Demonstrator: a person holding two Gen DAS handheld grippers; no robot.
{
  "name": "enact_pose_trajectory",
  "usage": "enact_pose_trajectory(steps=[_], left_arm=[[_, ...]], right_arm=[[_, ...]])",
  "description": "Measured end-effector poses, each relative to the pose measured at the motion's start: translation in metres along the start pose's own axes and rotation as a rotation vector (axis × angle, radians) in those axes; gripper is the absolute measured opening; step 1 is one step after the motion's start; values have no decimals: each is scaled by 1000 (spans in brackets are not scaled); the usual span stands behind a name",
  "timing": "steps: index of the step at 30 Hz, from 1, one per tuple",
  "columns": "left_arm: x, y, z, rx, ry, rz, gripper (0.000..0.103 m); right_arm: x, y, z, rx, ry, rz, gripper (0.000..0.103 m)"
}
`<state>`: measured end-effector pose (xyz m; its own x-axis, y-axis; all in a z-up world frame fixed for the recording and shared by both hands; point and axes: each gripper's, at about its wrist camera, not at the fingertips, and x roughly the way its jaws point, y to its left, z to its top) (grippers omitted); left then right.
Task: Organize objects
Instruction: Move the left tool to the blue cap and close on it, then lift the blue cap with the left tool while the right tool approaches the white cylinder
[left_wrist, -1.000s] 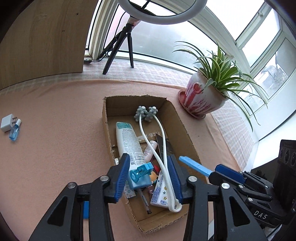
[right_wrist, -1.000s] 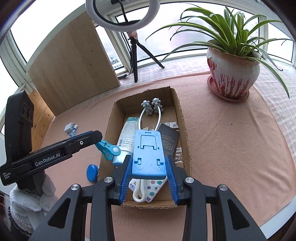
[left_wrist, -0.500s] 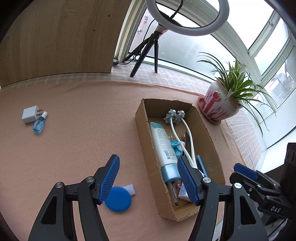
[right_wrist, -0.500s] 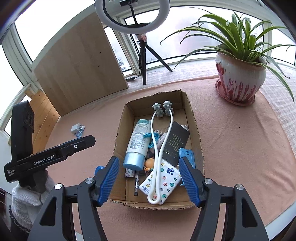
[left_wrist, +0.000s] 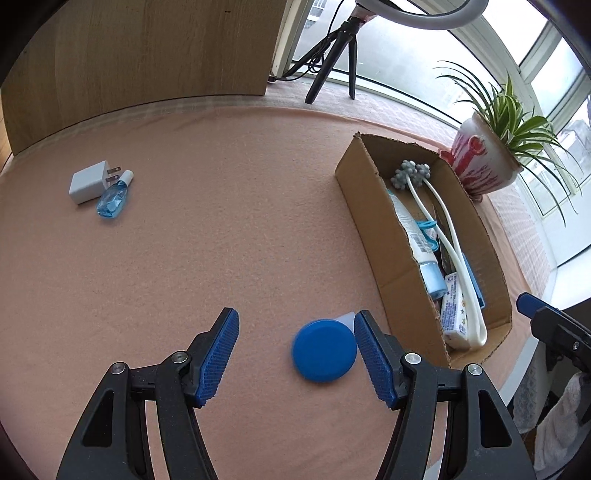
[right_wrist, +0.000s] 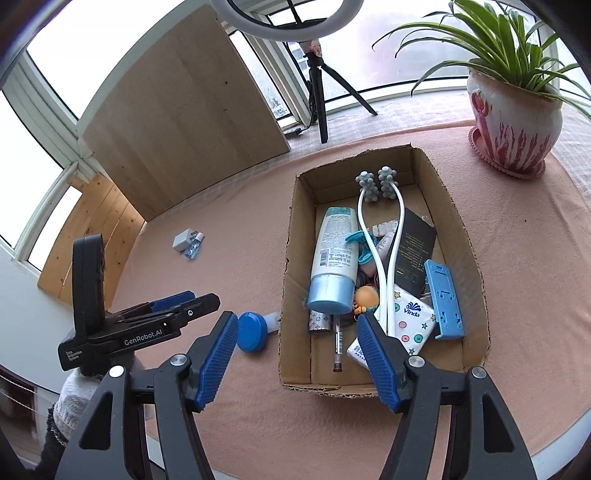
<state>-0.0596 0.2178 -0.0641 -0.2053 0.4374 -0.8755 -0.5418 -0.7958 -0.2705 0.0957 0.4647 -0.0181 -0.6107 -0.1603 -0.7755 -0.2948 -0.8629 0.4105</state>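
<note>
The right tool (right_wrist: 295, 356) has let go of the blue stand (right_wrist: 443, 299), now lying in the box (right_wrist: 458, 218). Both tools are wide apart, and the left tool (left_wrist: 295, 356) is moving over the blue jar (left_wrist: 324, 350) on the table (left_wrist: 221, 240).

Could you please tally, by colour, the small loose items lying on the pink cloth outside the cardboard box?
White: 1, the charger plug.
Blue: 2, the small bottle and the blue-lidded jar.
Total: 3.
</note>
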Motion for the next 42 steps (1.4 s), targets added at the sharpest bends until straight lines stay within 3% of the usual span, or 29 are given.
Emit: enact_pose_trajectory(steps=[12, 16, 18, 26, 31, 32, 36, 42], left_arm=[[49, -34, -27, 156, 82, 78, 68], [48, -33, -31, 182, 66, 94, 61], [45, -30, -33, 189, 62, 96, 54], [33, 5, -40, 185, 49, 106, 54], [26, 38, -38, 131, 41, 117, 54], [26, 45, -36, 121, 40, 118, 54], [19, 67, -41, 96, 35, 117, 54], [11, 90, -48, 72, 26, 108, 54]], right_arm=[[-14, -13, -8, 56, -14, -26, 63], [-15, -7, -10, 62, -13, -7, 63], [-14, -1, -11, 60, -9, 16, 63], [7, 38, -25, 22, 39, 105, 63], [32, 63, -40, 5, 95, 132, 63], [38, 66, -43, 9, 101, 129, 62], [67, 77, -51, 25, 144, 99, 44], [100, 88, -54, 23, 122, -83, 43]])
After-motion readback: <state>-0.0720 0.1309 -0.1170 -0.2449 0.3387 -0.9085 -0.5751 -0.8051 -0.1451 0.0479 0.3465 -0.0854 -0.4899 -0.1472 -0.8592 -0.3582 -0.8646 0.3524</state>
